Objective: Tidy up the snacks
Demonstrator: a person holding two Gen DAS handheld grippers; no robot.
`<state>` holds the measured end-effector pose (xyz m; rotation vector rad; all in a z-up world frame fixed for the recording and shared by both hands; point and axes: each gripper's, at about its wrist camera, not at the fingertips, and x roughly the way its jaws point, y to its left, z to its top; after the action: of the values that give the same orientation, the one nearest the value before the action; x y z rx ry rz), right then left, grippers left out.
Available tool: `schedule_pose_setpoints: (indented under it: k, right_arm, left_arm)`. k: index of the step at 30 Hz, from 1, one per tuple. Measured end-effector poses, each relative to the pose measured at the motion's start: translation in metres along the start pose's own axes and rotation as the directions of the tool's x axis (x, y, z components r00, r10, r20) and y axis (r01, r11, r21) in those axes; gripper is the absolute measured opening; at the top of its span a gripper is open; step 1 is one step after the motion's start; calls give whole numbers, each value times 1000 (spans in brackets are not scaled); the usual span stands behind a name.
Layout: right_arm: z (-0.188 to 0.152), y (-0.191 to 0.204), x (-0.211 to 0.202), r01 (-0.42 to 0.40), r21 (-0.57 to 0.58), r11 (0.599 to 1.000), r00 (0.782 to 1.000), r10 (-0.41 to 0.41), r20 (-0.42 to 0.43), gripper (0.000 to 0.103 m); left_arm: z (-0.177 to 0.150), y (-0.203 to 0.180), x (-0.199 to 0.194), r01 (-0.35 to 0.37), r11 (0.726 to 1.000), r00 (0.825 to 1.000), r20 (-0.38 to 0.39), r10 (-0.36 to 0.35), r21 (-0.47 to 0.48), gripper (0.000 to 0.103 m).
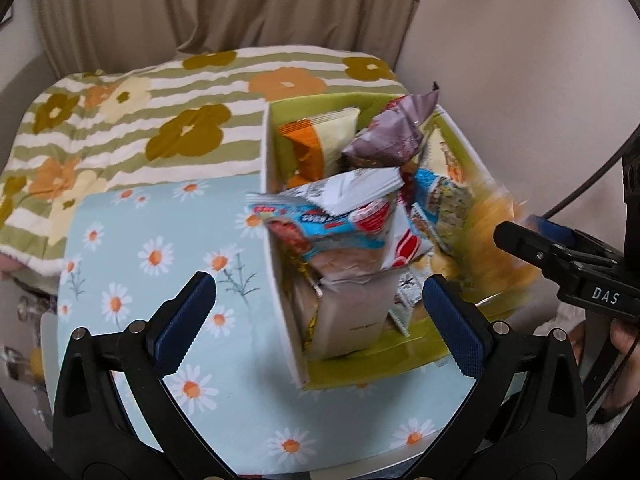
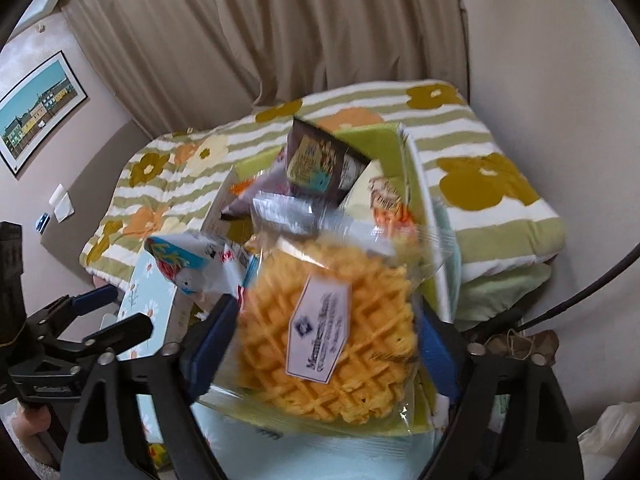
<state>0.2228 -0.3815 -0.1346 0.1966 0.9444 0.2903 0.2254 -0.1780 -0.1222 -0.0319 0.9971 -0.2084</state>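
Right wrist view: our right hand-held gripper clamps the clear-wrapped yellow waffle packet; we ease it down into the green-lined snack box just ahead, left hand-held gripper open, empty.

The white letters "DAS" stand on the black body of the right gripper, seen in the left wrist view. The waffle packet carries a white label with a dark blue emblem and dark blue script; the script is blurred and cannot be read. Print on the other snack packets is illegible.
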Motion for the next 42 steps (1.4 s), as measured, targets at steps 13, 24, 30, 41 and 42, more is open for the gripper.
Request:
schedule_pose_setpoints:
  k: [13, 24, 30, 41, 42]
  right_arm:
    - [-9, 17, -22, 84, -22, 996, 994, -83, 68, 102]
    - [-16, 103, -92, 140, -72, 988, 965, -119, 233, 102]
    - [-52, 164, -140, 216, -89, 972, 917, -170, 360, 102]
    - [-115, 214, -166, 271, -71, 960, 883, -219, 416, 102]
    - [-118, 215, -167, 274, -71, 959, 881, -221, 418, 102]
  left_arm:
    - [-15, 14, -25, -27, 999, 999, 41, 28, -18, 103]
    - [-26, 58, -129, -25, 1000, 972, 232, 25, -1, 103]
    - [-60, 83, -203, -98, 995, 919, 383, 89, 2, 103]
    - [-137, 122, -252, -104, 994, 889, 444, 109, -35, 103]
    - [-140, 123, -253, -107, 994, 888, 446, 111, -34, 103]
